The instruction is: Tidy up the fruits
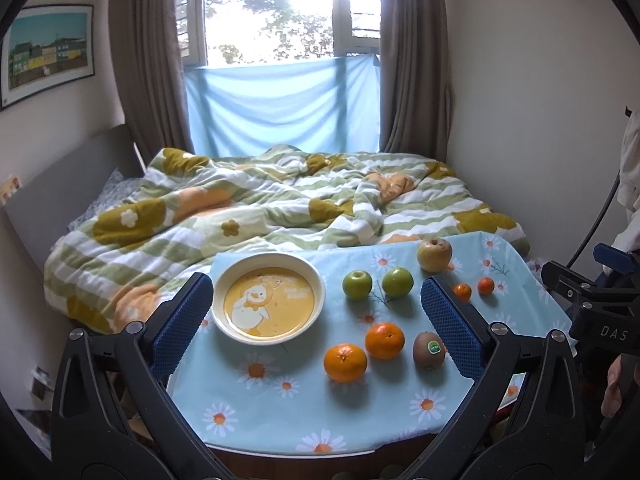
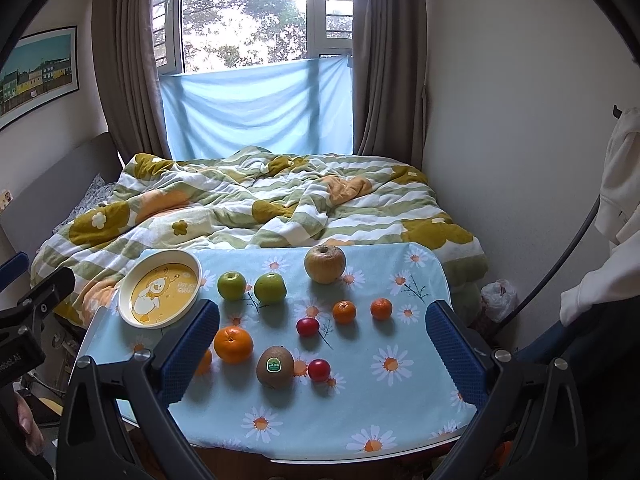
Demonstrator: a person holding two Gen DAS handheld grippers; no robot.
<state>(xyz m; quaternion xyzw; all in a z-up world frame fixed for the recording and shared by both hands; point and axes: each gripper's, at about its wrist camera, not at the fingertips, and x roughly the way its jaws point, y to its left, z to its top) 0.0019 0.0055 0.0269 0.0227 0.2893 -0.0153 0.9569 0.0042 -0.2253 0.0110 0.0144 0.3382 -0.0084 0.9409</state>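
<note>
Organizing not yet begun: the duck-print bowl (image 2: 160,289) holds nothing, and every fruit lies loose on the counter (image 2: 400,408). Both hand-held grippers — left (image 1: 318,324) and right (image 2: 322,350) — hover open and empty. Ahead of the right one, between its fingers, sit the kiwi (image 2: 275,366) and orange (image 2: 233,344) (apples beyond); the bowl lies beyond its left finger.

Left claw (image 1: 316,316) and right claw (image 2: 322,338) both wide open, empty, level, side by side.
</note>
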